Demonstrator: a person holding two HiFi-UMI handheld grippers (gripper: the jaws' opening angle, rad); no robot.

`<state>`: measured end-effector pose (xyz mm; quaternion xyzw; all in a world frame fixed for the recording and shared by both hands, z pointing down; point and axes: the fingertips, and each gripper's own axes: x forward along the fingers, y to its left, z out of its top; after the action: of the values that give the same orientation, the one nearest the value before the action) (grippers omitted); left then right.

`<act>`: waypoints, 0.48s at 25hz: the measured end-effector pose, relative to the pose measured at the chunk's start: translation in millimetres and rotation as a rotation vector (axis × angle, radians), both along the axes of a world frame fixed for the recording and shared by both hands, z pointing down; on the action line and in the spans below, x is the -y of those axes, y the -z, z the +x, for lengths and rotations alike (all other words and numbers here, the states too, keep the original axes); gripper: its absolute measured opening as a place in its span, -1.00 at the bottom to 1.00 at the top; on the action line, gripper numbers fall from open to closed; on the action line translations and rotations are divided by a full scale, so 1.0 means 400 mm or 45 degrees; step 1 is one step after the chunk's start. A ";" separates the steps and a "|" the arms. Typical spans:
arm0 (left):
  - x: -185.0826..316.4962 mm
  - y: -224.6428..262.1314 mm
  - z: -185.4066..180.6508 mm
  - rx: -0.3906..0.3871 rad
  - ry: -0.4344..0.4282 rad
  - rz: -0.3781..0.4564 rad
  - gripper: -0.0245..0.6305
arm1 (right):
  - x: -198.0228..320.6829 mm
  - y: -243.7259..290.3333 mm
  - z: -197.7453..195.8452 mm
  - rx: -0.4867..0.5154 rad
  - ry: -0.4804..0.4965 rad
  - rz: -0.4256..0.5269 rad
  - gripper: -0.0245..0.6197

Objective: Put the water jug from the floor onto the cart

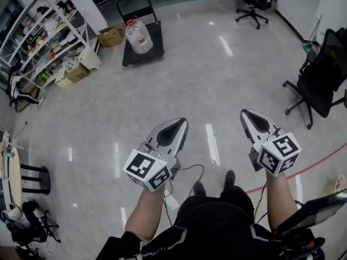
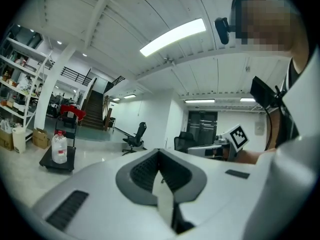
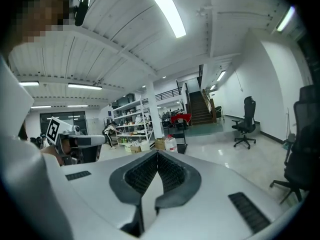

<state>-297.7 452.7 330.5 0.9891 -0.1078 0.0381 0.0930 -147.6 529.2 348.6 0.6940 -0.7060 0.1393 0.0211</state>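
Note:
The clear water jug [image 1: 139,37] with a red cap stands upright on the black flat cart [image 1: 156,46], far across the glossy floor at the top of the head view. It also shows small in the left gripper view as the jug [image 2: 59,147] on the cart [image 2: 56,163], and in the right gripper view as the jug [image 3: 171,144]. My left gripper [image 1: 181,122] and right gripper [image 1: 245,114] are held side by side in front of me, well short of the cart. Both point towards it, and both are shut with nothing between the jaws [image 2: 159,151] [image 3: 157,153].
White shelving [image 1: 43,31] full of clutter lines the left wall, with cardboard boxes [image 1: 111,36] at its foot and a person [image 1: 16,88] crouched beside it. Black office chairs [image 1: 255,4] [image 1: 320,80] stand at the right. A black stool [image 1: 32,179] is near left. A red line [image 1: 320,161] crosses the floor.

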 end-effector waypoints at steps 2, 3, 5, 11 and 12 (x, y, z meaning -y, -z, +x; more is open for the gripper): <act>-0.061 0.002 0.005 0.006 -0.009 0.005 -0.92 | -0.063 0.010 0.006 -0.003 -0.011 0.010 -0.91; -0.090 0.004 0.007 0.011 -0.016 0.014 -0.92 | -0.092 0.013 0.007 -0.006 -0.011 0.017 -0.91; -0.137 0.014 0.008 0.014 -0.017 0.039 -0.92 | -0.138 0.017 0.002 -0.009 -0.002 0.037 -0.91; -0.263 0.057 0.008 0.007 0.021 0.047 -0.92 | -0.257 0.047 -0.023 -0.008 0.042 0.068 -0.91; -0.284 0.058 0.016 0.007 0.028 0.050 -0.92 | -0.276 0.050 -0.016 -0.019 0.046 0.072 -0.91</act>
<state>-291.2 566.3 307.3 0.9894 -0.1195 0.0376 0.0736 -154.1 639.6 328.7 0.6825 -0.7219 0.1137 0.0094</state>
